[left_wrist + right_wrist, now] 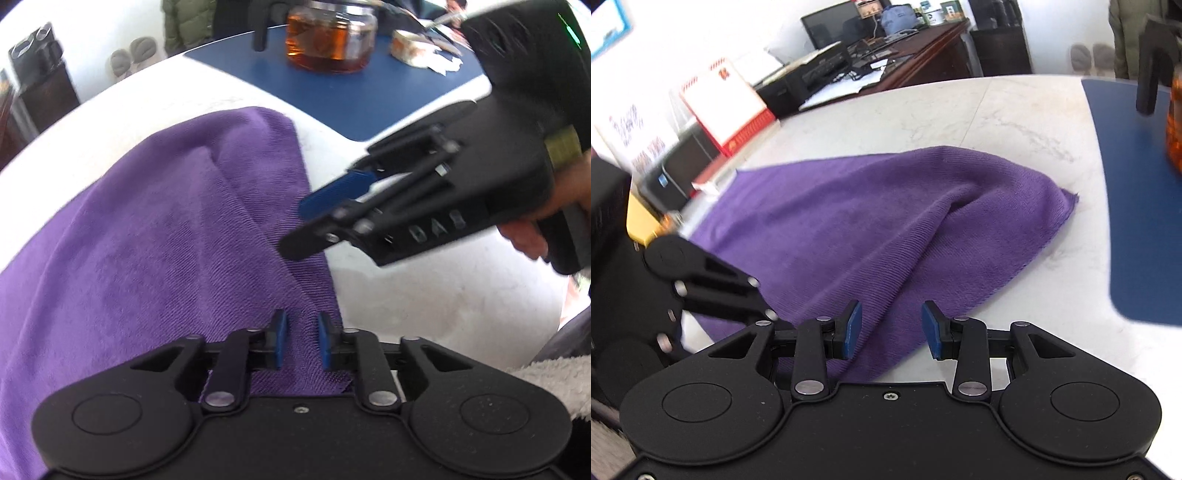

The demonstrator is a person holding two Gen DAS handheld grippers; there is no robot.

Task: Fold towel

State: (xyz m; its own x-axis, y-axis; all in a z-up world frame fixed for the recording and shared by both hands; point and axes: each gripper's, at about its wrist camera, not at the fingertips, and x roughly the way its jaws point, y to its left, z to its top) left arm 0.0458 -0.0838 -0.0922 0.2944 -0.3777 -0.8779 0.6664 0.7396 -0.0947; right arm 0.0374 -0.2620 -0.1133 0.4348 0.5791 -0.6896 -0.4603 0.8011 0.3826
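Note:
A purple towel [147,240] lies rumpled on the white table [443,295], with a raised ridge running toward its near corner. At the bottom of the left wrist view, my left gripper [303,338] has that corner's fabric pinched in the narrow gap between its blue pads. My right gripper [295,229], held by a hand [532,236], reaches in from the right over the towel's right edge. In its own view the right gripper [892,328] stands open. The towel [886,221] runs under its left pad without being pressed. The left gripper's linkage [713,280] shows at the left.
A blue mat [332,103] covers the table's far right, with a jar of amber liquid [328,40] on it. A red and white box [727,107] and a cluttered desk [886,55] stand beyond the table's far edge.

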